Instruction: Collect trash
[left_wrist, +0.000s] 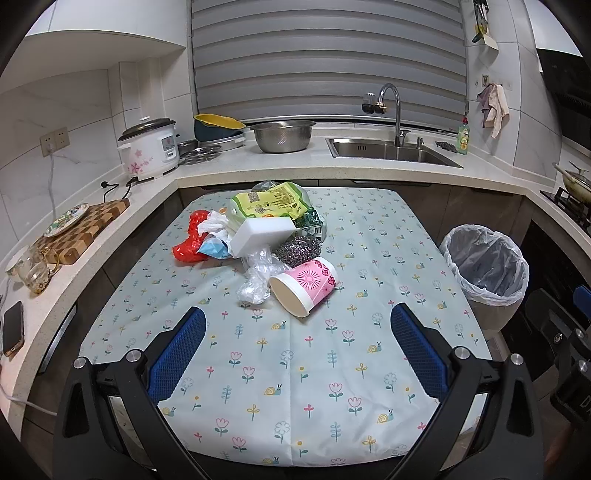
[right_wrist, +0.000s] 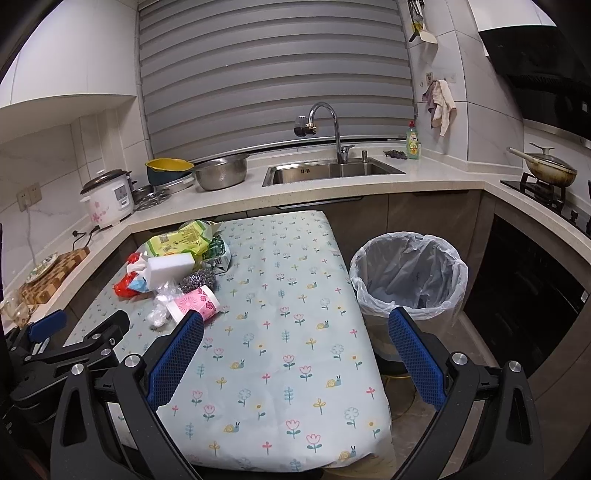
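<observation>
Start of pickup, nothing held. Left gripper (left_wrist: 297, 334) & right gripper (right_wrist: 295, 328) both spread, empty. Trash pile (left_wrist: 258, 236) mid-table; bin (right_wrist: 408, 275) beside table, right. Next: left reaches for pink cup (left_wrist: 304, 288), nearest.

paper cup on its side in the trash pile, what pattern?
The paper cup is pink with flower prints and a white rim; clearest in the left wrist view.

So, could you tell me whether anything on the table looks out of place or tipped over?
The pink flowered cup lies on its side at the near edge of the trash pile, open mouth facing the left gripper. Nothing appears spilled on the tablecloth.
</observation>
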